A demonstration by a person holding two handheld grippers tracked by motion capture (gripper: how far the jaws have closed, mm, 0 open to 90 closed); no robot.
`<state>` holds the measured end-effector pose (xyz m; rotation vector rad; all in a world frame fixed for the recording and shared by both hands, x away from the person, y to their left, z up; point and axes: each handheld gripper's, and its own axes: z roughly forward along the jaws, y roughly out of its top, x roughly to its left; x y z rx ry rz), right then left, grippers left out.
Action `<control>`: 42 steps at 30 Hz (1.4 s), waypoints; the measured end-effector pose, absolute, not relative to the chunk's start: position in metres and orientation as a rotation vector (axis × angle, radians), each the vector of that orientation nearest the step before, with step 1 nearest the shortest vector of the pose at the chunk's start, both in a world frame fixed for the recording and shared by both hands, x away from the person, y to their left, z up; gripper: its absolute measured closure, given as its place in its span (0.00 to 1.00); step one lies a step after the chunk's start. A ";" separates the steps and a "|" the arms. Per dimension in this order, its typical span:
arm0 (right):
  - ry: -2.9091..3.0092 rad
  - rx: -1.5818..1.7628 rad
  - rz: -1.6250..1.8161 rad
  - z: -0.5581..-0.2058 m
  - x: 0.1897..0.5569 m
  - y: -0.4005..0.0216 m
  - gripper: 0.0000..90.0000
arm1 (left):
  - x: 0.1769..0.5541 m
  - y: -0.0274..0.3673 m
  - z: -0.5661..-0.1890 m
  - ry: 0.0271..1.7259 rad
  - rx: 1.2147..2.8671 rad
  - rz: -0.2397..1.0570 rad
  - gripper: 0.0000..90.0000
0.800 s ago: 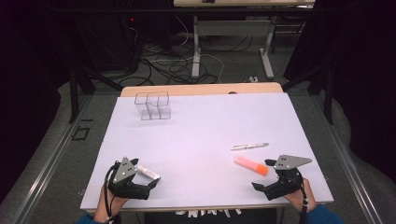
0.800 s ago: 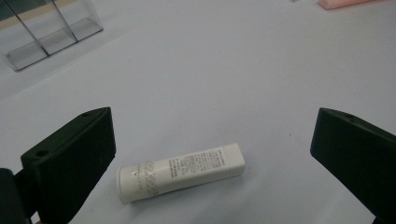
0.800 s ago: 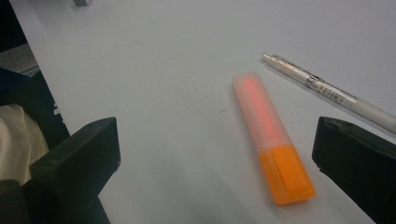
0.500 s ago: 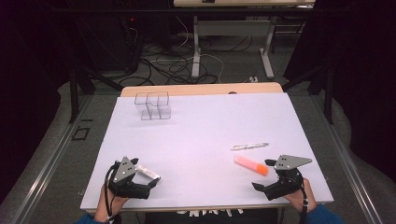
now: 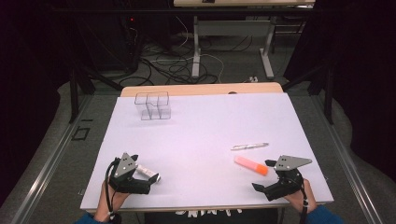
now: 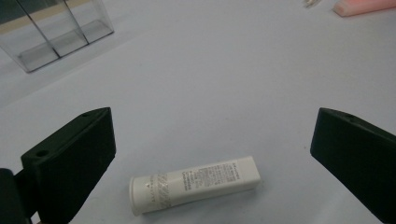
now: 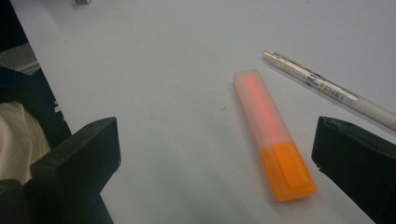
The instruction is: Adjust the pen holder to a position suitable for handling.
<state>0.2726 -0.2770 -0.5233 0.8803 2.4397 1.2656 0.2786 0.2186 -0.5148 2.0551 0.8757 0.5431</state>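
Large white rectangular table top (image 5: 205, 126), wooden edge at far side. Clear plastic organizer box with compartments (image 5: 152, 106) stands at far left part of table, well apart from both grippers.

Left gripper (image 5: 132, 179) at near left edge, black jaws wide open, nothing pressed. Small white cylindrical tube with grey print (image 6: 194, 184) lies flat on table between jaws, touching neither.

Right gripper (image 5: 267, 178) at near right edge, jaws wide apart, empty. Orange highlighter with translucent cap (image 7: 273, 135) lies flat just ahead, between jaws. Slim white pen with silver ring (image 7: 327, 88) lies just beyond highlighter, not touching.
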 end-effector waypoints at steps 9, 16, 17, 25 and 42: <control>2.429 0.876 1.256 -0.523 0.270 -0.276 0.01 | 0.291 0.219 -0.505 0.899 2.033 0.602 0.00; 2.427 0.876 1.256 -0.523 0.270 -0.275 0.02 | 0.317 0.222 -0.501 0.938 2.036 0.602 0.00; 2.428 0.876 1.254 -0.523 0.270 -0.275 0.02 | 0.322 0.223 -0.500 0.945 2.043 0.599 0.00; 2.440 0.871 1.254 -0.523 0.271 -0.276 0.02 | 0.353 0.236 -0.501 0.979 2.066 0.553 0.00; 2.436 0.882 1.267 -0.524 0.270 -0.276 0.02 | 0.411 0.255 -0.494 1.080 2.099 0.538 0.01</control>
